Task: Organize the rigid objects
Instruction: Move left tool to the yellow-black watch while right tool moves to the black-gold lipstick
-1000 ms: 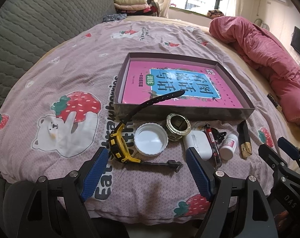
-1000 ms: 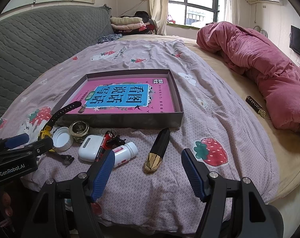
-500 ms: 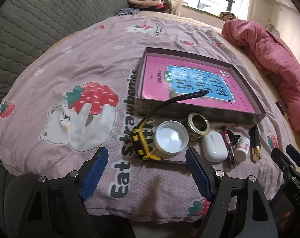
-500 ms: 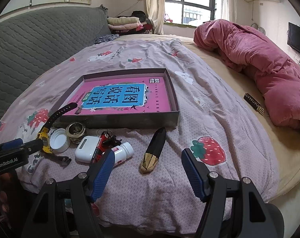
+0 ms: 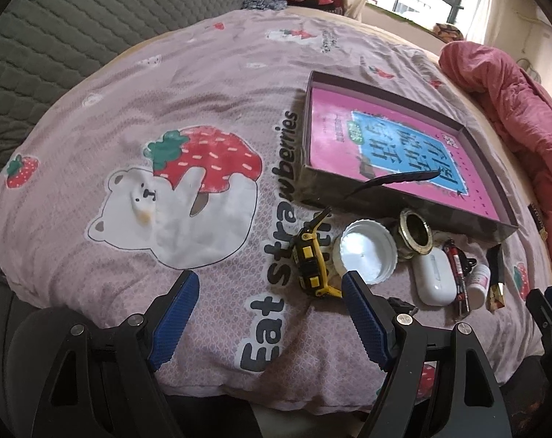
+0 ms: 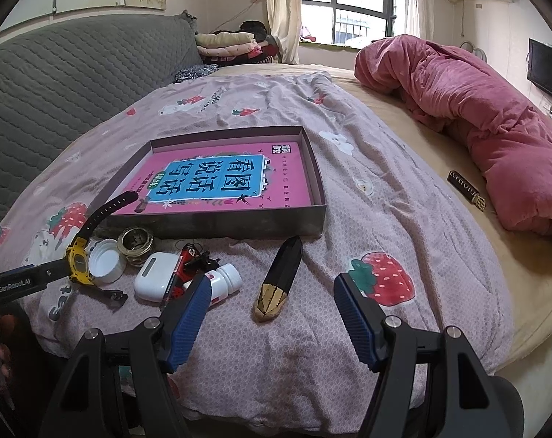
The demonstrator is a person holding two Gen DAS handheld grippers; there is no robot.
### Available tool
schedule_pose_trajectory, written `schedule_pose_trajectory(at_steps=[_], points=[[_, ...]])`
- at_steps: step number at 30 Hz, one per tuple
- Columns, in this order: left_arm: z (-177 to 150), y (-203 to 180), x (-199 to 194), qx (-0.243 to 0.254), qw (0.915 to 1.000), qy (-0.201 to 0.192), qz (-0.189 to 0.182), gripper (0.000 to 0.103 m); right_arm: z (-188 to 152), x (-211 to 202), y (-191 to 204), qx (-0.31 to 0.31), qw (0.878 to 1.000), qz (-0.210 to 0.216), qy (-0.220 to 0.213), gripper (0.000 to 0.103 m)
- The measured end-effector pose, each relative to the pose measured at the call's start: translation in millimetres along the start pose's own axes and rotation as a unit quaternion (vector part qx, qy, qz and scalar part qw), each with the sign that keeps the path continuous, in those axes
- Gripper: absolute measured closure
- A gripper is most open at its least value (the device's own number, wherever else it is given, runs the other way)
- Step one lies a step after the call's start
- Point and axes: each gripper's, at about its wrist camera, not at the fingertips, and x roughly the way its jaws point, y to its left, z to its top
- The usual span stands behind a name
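The rigid objects, from the yellow watch [image 5: 310, 262] to the black-and-gold case [image 6: 278, 279], are all lying on the bedspread [image 6: 367, 197] beside the box [image 6: 314, 168], nothing sorted yet, while the left gripper [image 5: 267, 314] and right gripper [image 6: 270, 312] are hovering spread wide and empty.

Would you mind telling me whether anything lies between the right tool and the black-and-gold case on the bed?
Nothing visible does. The right tool is open, and only bare bedspread separates it from the case. The white bottle lies off to the left, clear of that path.
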Motion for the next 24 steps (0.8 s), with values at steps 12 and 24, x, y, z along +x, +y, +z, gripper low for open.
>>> schedule_pose_trajectory(at_steps=[12, 24], points=[[4, 1, 23, -0.032, 0.9989, 0.026, -0.020, 0.030, -2, 19, -7, -0.014, 0.999, -0.033, 0.021, 0.034], [9, -9, 32, -0.021, 0.9979, 0.024, -0.057, 0.076, 0, 49, -19, 0.008, 0.997, -0.055, 0.053, 0.034]])
